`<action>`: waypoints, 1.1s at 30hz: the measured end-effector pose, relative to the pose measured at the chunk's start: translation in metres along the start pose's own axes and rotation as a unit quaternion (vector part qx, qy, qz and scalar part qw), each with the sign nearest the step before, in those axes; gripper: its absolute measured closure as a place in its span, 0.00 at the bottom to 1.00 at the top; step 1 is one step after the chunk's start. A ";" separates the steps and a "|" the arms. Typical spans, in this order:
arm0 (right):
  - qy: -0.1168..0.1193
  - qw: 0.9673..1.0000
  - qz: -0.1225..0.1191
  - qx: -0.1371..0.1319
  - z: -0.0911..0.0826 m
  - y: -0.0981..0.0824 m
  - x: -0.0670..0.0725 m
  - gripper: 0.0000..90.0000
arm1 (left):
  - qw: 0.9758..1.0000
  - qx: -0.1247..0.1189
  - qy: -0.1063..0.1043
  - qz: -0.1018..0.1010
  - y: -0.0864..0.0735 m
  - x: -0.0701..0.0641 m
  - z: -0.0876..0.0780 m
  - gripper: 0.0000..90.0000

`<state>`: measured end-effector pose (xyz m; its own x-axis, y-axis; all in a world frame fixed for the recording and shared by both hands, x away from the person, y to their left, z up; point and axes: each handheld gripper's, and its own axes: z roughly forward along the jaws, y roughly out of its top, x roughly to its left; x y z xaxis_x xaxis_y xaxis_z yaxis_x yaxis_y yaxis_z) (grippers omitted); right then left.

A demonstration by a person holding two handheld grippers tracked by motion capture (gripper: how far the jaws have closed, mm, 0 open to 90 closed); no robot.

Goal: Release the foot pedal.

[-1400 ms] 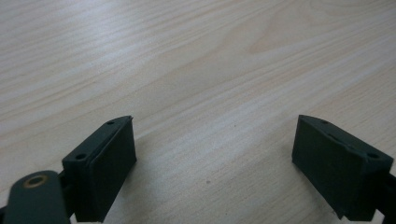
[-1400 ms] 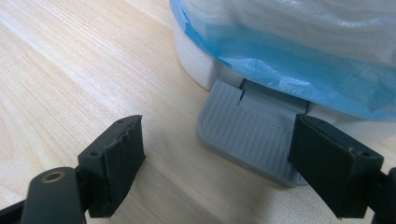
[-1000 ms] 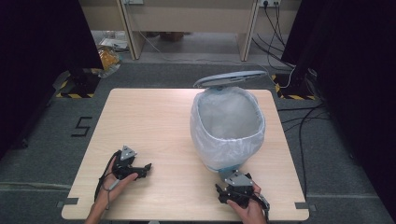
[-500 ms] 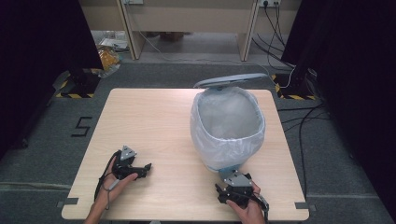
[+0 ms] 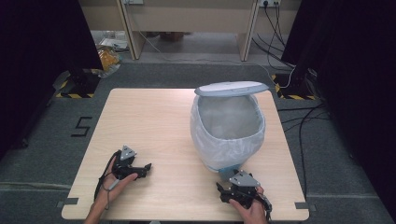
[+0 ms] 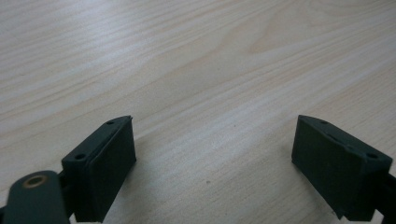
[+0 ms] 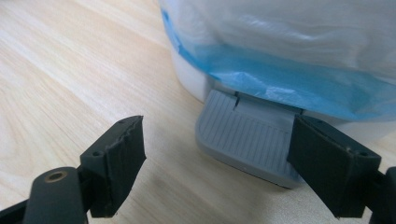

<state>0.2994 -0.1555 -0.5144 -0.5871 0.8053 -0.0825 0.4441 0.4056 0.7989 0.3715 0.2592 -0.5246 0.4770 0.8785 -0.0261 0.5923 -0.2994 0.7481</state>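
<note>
Right gripper view has the right tool [image 7: 215, 154] spread wide, holding nothing, low on the worktop [image 7: 70, 70] just before the bin's grey pedal [image 7: 247, 135]. Left tool [image 5: 142, 167] also gapes near the front-left edge. Bin [image 5: 228, 126], lid [image 5: 231, 88] raised, stands right of centre.

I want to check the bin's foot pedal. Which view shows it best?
The right gripper view: the grey ribbed pedal lies close, just beyond the open right gripper. The high view shows only a sliver under the bag-lined bin; the left gripper view shows bare table.
</note>
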 end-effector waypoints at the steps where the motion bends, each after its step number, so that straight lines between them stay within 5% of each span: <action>1: 0.002 1.000 0.003 -0.003 -0.001 0.000 -0.001 0.21 | 1.000 0.000 0.000 0.000 0.000 0.000 0.000 0.14; 8: 0.018 0.999 0.018 -0.031 -0.009 0.002 -0.007 0.21 | 1.000 0.000 -0.001 0.000 0.000 0.000 0.000 0.14; 9: 0.031 0.998 0.035 -0.034 -0.014 0.005 -0.009 0.21 | 1.000 0.000 -0.001 0.000 0.000 0.000 0.000 0.14; 14: 0.056 0.997 0.043 -0.038 -0.022 0.007 -0.009 0.22 | 1.000 0.000 -0.001 0.000 0.000 0.000 0.000 0.14; 24: 0.008 0.998 0.051 -0.033 -0.044 0.010 -0.021 0.22 | 1.000 0.000 -0.001 0.000 0.000 0.000 0.000 0.14; 33: -0.030 0.997 0.070 -0.010 -0.054 -0.014 -0.040 0.21 | 1.000 -0.001 -0.001 0.000 0.000 0.000 0.000 0.14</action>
<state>0.2804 -0.2170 -0.4899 -0.4790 0.8778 -0.0039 0.5050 0.2792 0.8167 0.3715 0.2591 -0.5248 0.4786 0.8776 -0.0265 0.5903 -0.2992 0.7496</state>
